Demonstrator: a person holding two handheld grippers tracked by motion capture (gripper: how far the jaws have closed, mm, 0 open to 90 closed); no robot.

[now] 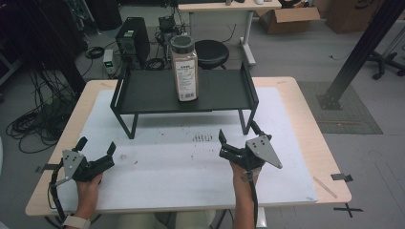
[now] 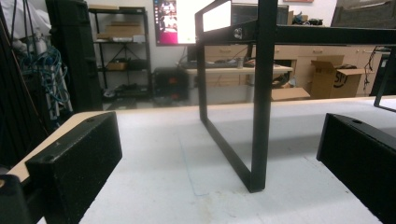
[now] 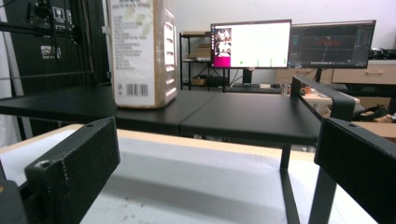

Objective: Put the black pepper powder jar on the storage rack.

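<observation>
1. Two hand-held grippers are resting low over the white mat [image 1: 191, 167] at the near side of the table [image 1: 305, 129]; the left gripper [image 1: 98, 149] is sitting at the near left corner, the right gripper [image 1: 239, 138] right of centre.
2. One left gripper, jaws standing wide apart and holding nothing; in the left gripper view its jaws are framing the near left leg [image 2: 260, 116] of the black rack, with bare mat lying between them; the person's left hand [image 1: 88, 183] is gripping it from below.
3. One right gripper, jaws likewise spread wide and gripping nothing; it is pointing toward the rack's right front leg [image 1: 251, 121]; the right hand [image 1: 243, 174] is holding it, with a grey three-cornered plate [image 1: 263, 150] showing on top.
4. One black rack [image 1: 143, 93], standing on the mat at the far half of the table, well apart from both grippers.
5. One tall jar [image 1: 184, 69] with a dark lid and a printed label, standing upright on the rack's shelf, a little left of its middle; in the right gripper view its lower part [image 3: 140, 56] is showing above the left jaw.
6. Several small dark specks [image 1: 203, 138] are lying on the mat between the rack and the right gripper.
</observation>
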